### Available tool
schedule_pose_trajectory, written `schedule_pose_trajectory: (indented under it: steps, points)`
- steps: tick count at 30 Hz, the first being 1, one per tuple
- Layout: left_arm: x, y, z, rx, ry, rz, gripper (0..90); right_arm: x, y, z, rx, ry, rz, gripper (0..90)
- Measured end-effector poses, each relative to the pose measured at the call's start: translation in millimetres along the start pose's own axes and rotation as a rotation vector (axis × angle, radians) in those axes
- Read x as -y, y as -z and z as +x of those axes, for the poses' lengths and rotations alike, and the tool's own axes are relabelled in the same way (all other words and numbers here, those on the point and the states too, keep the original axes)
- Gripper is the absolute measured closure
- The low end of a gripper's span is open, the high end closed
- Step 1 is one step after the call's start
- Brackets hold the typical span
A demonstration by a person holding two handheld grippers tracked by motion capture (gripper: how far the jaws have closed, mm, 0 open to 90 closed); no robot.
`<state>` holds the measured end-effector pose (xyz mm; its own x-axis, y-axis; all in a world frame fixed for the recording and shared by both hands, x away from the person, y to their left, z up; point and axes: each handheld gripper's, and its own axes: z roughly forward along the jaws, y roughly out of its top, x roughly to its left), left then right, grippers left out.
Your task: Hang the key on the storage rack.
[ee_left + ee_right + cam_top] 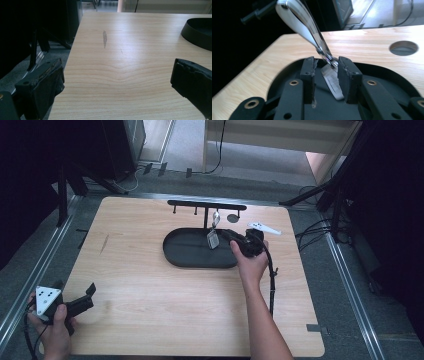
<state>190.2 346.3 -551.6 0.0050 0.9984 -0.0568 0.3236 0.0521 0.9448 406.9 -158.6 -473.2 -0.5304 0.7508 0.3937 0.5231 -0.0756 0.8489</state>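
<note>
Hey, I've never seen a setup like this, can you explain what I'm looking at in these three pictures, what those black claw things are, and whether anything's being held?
A person sits at a wooden table with a hand-held gripping tool in each hand. The high view looks down from above. The other two pictures come from cameras riding on the tools, looking along their black jaws.

The left gripper rests near the table's corner, jaws wide apart, holding nothing. The right gripper reaches over a black oval tray, the base of a small rack with pegs. Its jaws are closing around a shiny metal utensil, perhaps a spoon, that seems to hang from the rack; a firm grip is unclear.
</note>
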Motion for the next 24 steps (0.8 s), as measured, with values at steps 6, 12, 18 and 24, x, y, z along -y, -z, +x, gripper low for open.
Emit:
schedule_pose_trajectory:
  steps: [6, 12, 18, 24]
  points:
    - [0.0, -0.2, -0.6, -0.001, -0.006, 0.000, 0.0, 8.8, 12.5, -3.3, 0.057, 0.068, -0.032, 55.6]
    - [-0.1, -0.1, -0.9, -0.002, -0.012, 0.003, 0.0, 21.0, 29.4, -13.8, 0.173, 0.163, -0.062, 41.9]
    - [-0.1, -0.1, -1.0, -0.003, -0.016, 0.003, 0.0, 38.3, 49.0, -26.3, 0.247, 0.160, -0.056, 23.2]
    - [-0.1, -0.1, -1.2, -0.005, -0.016, 0.003, 0.0, 58.5, 69.5, -32.3, 0.366, 0.187, -0.062, 11.0]
